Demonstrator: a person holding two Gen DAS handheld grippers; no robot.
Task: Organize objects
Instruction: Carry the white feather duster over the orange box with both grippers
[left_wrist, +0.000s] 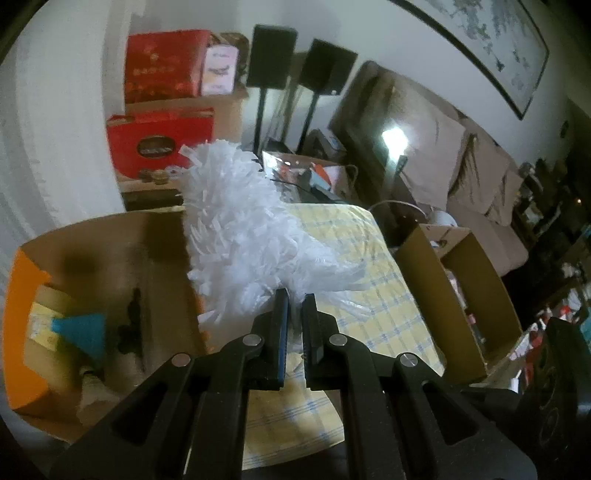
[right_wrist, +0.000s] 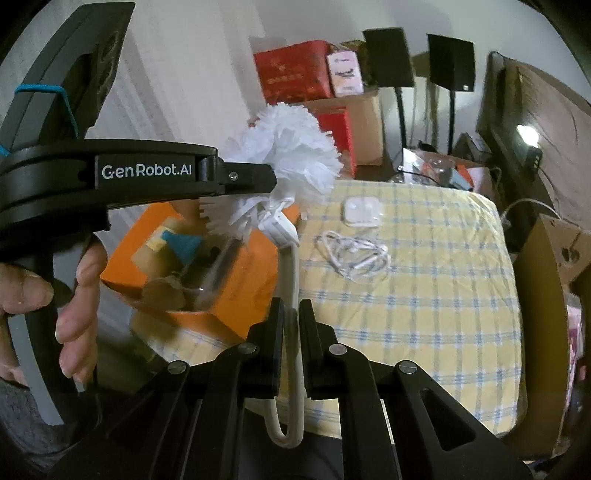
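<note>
Duster (right_wrist: 295, 158) handle between right gripper (right_wrist: 291, 314) jaws, above table (right_wrist: 443, 295).

Readable text: "GenRobot.AI", white letters on the black body of the left gripper (right_wrist: 271, 180), seen in the right wrist view at upper left. The red boxes (right_wrist: 295, 72) stacked against the far wall carry gold print too blurred to read; the lower red box (left_wrist: 159, 144) bears an oval dark label, likewise illegible in the left wrist view. The small pink-white box (right_wrist: 345, 74) beside them shows a dark mark, unreadable. No other text, number or sign can be made out
</note>
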